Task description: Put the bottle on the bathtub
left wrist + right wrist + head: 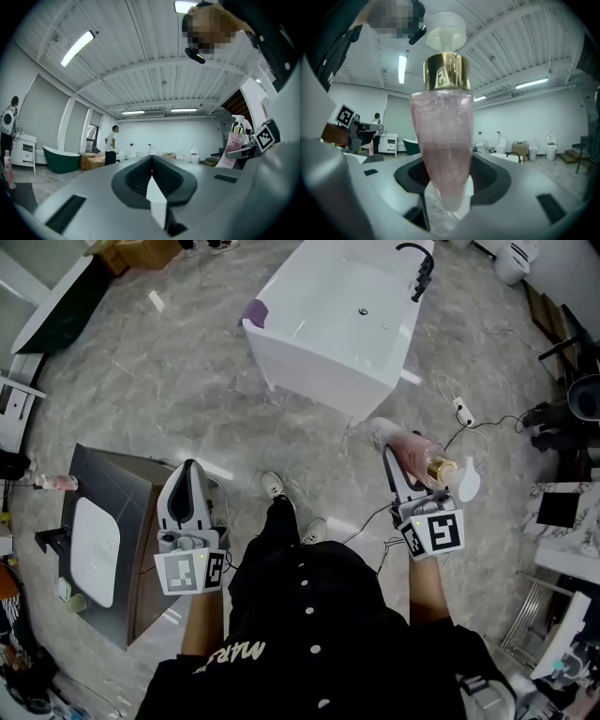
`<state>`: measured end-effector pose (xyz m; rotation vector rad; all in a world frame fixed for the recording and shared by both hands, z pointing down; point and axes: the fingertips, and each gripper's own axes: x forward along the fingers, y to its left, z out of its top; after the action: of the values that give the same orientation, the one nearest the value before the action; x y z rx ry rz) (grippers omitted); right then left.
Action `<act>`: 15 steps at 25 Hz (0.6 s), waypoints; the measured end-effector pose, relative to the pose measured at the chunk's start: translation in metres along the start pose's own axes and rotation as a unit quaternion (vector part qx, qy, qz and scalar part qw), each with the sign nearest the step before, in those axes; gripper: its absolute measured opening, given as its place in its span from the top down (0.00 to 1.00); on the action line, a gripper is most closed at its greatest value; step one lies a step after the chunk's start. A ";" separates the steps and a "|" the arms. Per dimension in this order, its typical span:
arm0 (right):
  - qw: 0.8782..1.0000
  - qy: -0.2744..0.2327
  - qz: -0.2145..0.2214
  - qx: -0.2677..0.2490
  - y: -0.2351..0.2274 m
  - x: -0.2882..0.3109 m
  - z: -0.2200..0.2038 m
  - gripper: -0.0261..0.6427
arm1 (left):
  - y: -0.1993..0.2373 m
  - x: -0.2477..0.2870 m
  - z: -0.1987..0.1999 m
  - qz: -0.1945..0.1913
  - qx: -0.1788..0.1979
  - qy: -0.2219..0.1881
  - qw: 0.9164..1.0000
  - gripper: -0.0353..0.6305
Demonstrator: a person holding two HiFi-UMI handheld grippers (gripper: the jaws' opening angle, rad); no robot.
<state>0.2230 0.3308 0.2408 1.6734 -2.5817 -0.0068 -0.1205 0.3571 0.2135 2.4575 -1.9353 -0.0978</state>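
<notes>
The pink bottle (420, 454), with a gold collar and a white pump, is clamped in my right gripper (398, 456) at the right of the head view. In the right gripper view the bottle (443, 140) rises upright out of the jaws of that gripper (445, 197), its narrow base between them. The white bathtub (337, 324) stands on the floor ahead, apart from the bottle. My left gripper (190, 474) is shut and empty at the left. Its jaws (152, 164) meet with nothing between them. The bottle (233, 147) shows at that view's right.
A black faucet (417, 268) is mounted at the tub's far end and a purple item (253, 312) lies on its left corner. A grey vanity with a white basin (94, 549) is at my left. Cables and a power strip (461, 411) cross the floor on the right. A person (111, 144) stands far off.
</notes>
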 end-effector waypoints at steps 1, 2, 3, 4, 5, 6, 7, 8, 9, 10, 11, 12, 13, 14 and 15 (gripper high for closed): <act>1.000 0.001 -0.001 0.000 -0.002 0.008 -0.001 0.62 | 0.003 0.009 -0.001 -0.001 -0.002 0.000 1.000 0.93; 1.000 0.003 -0.002 0.001 -0.005 0.017 -0.002 0.62 | 0.007 0.019 -0.003 -0.002 -0.004 0.000 1.000 0.93; 1.000 0.004 -0.003 0.003 -0.008 0.026 -0.003 0.62 | 0.011 0.028 -0.004 -0.003 -0.005 0.001 1.000 0.93; 1.000 0.006 -0.004 0.005 -0.011 0.036 -0.005 0.62 | 0.015 0.039 -0.004 -0.004 -0.006 0.002 1.000 0.93; 1.000 0.008 -0.005 0.009 -0.014 0.045 -0.005 0.62 | 0.019 0.049 -0.004 -0.004 -0.007 0.002 1.000 0.93; 1.000 0.010 -0.006 0.013 -0.017 0.056 -0.006 0.62 | 0.024 0.059 -0.004 -0.004 -0.007 0.002 1.000 0.93; 1.000 0.012 -0.006 0.016 -0.019 0.066 -0.006 0.62 | 0.030 0.069 -0.004 -0.004 -0.007 0.001 1.000 0.93; 1.000 0.013 -0.007 0.017 -0.020 0.076 -0.005 0.62 | 0.036 0.078 -0.003 -0.003 -0.007 -0.001 1.000 0.93; 1.000 0.013 -0.007 0.016 -0.020 0.086 -0.004 0.62 | 0.043 0.086 -0.003 -0.002 -0.008 -0.002 1.000 0.93; 1.000 0.014 -0.007 0.016 -0.020 0.096 -0.003 0.62 | 0.049 0.094 -0.003 -0.001 -0.009 -0.003 1.000 0.93; 1.000 0.014 -0.006 0.015 -0.020 0.107 -0.002 0.62 | 0.056 0.102 -0.003 0.000 -0.011 -0.003 1.000 0.93; 1.000 0.013 -0.006 0.015 -0.020 0.117 0.000 0.62 | 0.063 0.110 -0.004 0.000 -0.012 -0.004 1.000 0.93; 1.000 0.013 -0.006 0.016 -0.020 0.127 0.001 0.62 | 0.069 0.118 -0.004 0.000 -0.013 -0.004 1.000 0.93; 1.000 0.012 -0.006 0.016 -0.020 0.138 0.002 0.62 | 0.075 0.125 -0.005 0.000 -0.014 -0.005 1.000 0.93; 1.000 0.012 -0.007 0.016 -0.020 0.148 0.004 0.62 | 0.082 0.132 -0.005 0.000 -0.015 -0.005 1.000 0.93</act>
<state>0.1806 0.1881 0.2440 1.6912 -2.5662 0.0523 -0.1686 0.2092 0.2166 2.4441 -1.9230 -0.1386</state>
